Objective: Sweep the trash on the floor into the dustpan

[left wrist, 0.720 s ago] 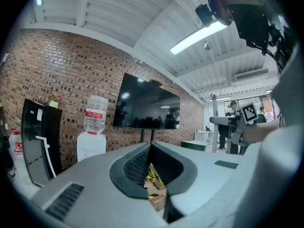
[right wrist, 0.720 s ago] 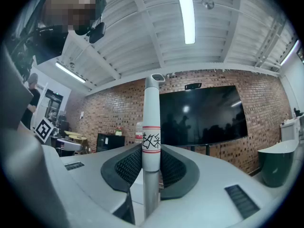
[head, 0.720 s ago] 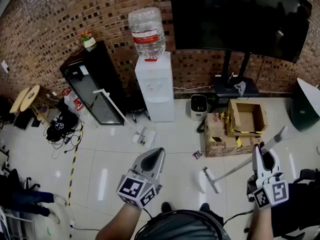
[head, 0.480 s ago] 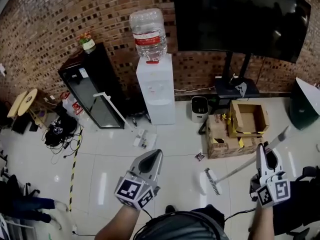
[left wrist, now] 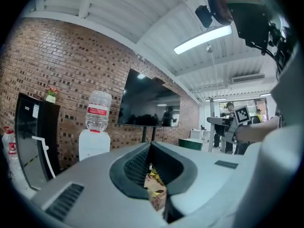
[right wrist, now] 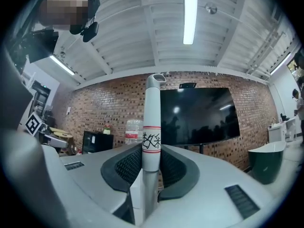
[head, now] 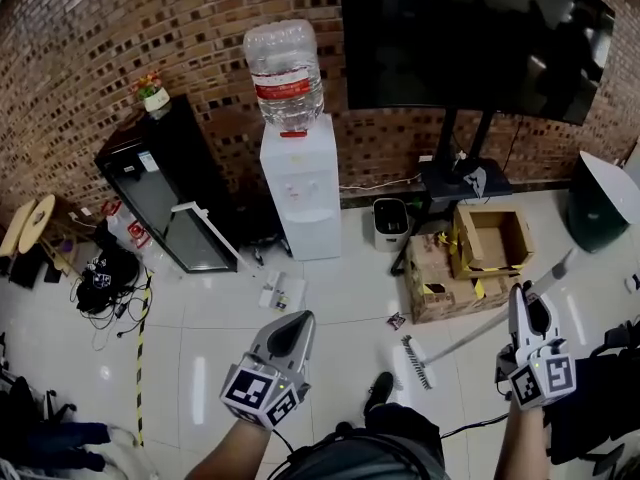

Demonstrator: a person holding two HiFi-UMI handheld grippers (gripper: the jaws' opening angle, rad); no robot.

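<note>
The right gripper [head: 521,313] has its jaws clamped on the broom [head: 455,340], near the top of its handle. The broom slants across the white tiled floor [head: 200,358], with its brush head [head: 414,361] low at the left and its handle rising to the right. A small dark scrap of trash [head: 396,320] lies near the brush head. The left gripper [head: 296,326] has its jaws closed on nothing.
</note>
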